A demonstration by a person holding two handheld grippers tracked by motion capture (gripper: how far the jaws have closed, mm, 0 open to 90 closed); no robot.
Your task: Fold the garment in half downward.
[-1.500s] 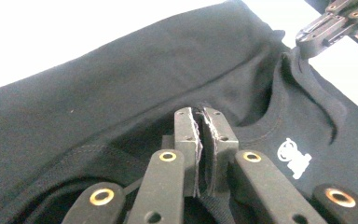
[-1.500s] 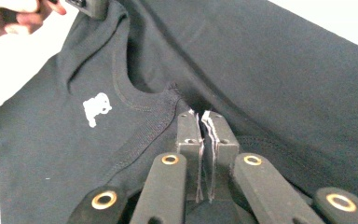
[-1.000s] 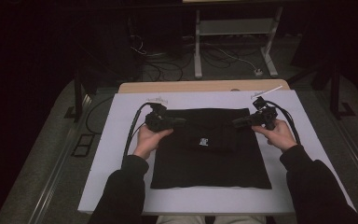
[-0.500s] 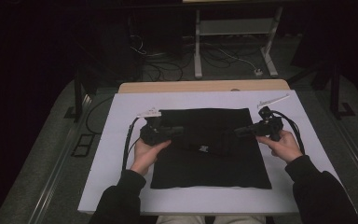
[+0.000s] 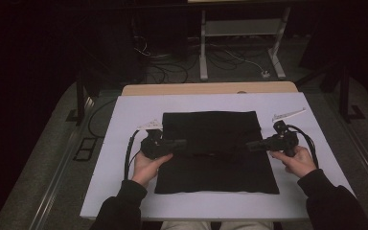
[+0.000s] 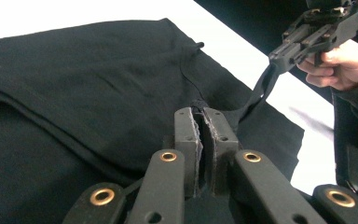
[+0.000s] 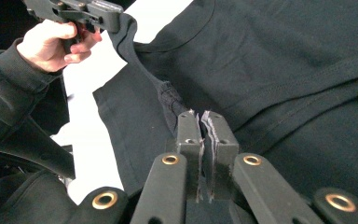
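Fold approx halfway: black T-shirt [image 5: 215,148] flat on white board [image 5: 124,120], top part doubled over twd person. Left gripper [image 5: 179,143] & right gripper [image 5: 251,145] both clamped on the folded edge. Remaining: lay edge down, finish folds.

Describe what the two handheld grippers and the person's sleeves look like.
Both are black, pistol-like tools. The left gripper and right gripper each trail a looping black cable and carry a pale three-cornered plate on top. Up close, the flat black jaws have frayed grey pads and linkage arms joined by brass-coloured rivets. The person wears dark long sleeves with ribbed cuffs.
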